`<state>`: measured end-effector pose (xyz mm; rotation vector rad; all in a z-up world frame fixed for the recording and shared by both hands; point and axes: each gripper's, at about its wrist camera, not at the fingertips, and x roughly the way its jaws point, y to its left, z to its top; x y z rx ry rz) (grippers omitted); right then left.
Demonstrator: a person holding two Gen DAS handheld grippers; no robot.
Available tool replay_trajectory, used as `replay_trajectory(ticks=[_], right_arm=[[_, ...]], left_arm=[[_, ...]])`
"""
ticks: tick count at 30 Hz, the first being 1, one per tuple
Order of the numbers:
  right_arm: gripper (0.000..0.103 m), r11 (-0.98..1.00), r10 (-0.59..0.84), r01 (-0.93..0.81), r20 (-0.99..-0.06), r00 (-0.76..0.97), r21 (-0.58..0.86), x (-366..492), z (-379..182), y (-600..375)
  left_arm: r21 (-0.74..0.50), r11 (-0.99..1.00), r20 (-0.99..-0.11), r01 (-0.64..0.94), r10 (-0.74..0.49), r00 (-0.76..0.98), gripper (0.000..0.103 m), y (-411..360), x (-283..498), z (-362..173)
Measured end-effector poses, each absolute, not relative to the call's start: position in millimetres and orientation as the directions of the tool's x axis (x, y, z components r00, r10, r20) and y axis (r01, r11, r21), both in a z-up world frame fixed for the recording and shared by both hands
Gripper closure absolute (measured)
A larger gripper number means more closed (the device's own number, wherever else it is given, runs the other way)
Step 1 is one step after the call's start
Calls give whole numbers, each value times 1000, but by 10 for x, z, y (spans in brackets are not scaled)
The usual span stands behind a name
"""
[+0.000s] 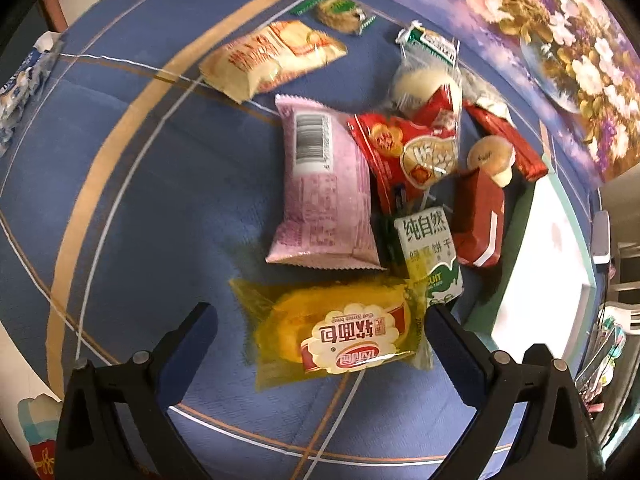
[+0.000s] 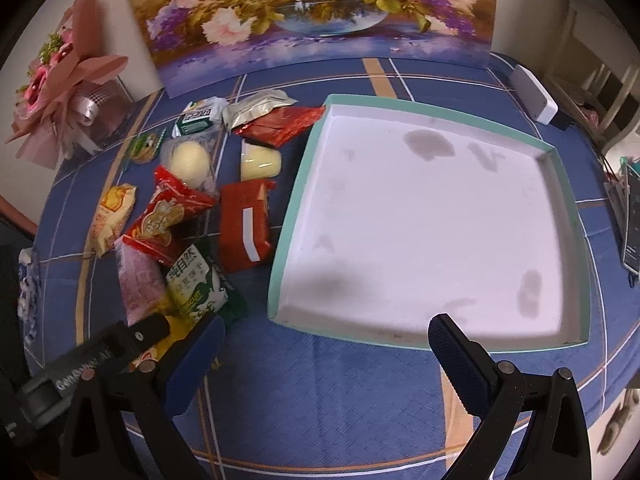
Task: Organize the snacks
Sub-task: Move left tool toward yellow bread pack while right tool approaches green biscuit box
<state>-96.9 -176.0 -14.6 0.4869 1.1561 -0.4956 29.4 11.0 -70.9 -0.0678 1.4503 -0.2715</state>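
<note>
Snacks [image 2: 168, 216]: heaped loose on bench [image 2: 320, 380] left of tray [image 2: 298, 200], none boxed | left hand-held gripper [image 1: 320, 320]: spread wide, straddling yellow bread pack [image 1: 340, 332], ungrasped, likely first pick | right hand-held gripper [image 2: 326, 338]: spread, empty, poised at tray's near rim

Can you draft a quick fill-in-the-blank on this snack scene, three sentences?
1. The open left claw straddles the ____ soft-bread packet.
2. The teal-rimmed white cardboard tray holds ____ snacks.
3. The pink plastic wrapper with a barcode lies on the ____ checked tablecloth.

Missing words: yellow; no; blue
</note>
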Motion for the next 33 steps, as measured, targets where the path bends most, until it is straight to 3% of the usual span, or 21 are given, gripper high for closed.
replay_trajectory(ticks=[3, 14, 22, 33], right_arm=[[0, 794, -118, 597, -936, 333, 112, -950, -135, -1760], [0, 824, -69, 542, -920, 385, 165, -727, -133, -1617], [12, 875, -22, 450, -914, 405, 178, -497, -161, -1381], [27, 937, 16, 321, -933, 360, 140, -252, -358, -1093]], left_arm=[[-256, 958, -961, 126, -267, 74, 19, 111, 301, -752], [-245, 969, -964, 25, -246, 99, 22, 436, 312, -755], [-226, 967, -968, -116, -210, 138, 22, 798, 391, -766], [-239, 960, -966, -147, -220, 133, 22, 945, 445, -830]])
